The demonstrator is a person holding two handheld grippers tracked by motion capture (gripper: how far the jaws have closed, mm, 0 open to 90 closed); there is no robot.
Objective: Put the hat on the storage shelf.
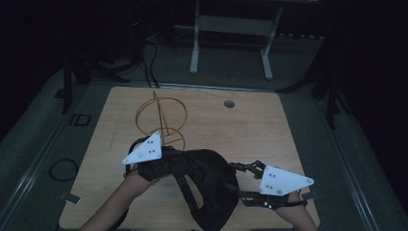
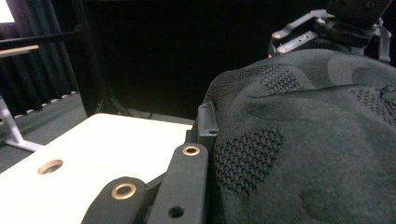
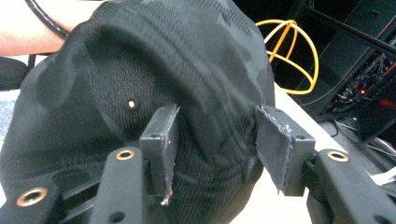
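A black fabric cap (image 1: 207,178) lies bunched at the near middle of the wooden table (image 1: 250,130). My left gripper (image 1: 173,161) comes in from the left and is shut on the cap's edge; in the left gripper view one jaw shows beside the cap (image 2: 303,140) and the other is hidden under the fabric. My right gripper (image 1: 236,182) reaches in from the right. In the right gripper view its pads (image 3: 161,135) stand apart on either side of a bulge of the cap (image 3: 187,60), without clearly squeezing it. A yellow wire dome stand (image 1: 161,118) stands behind the cap.
A round cable hole (image 1: 229,103) is in the table's far side. On the floor beyond stands a white desk frame (image 1: 231,43), with a coiled cable (image 1: 62,169) on the left. Dark equipment (image 3: 369,88) sits off the table's edge.
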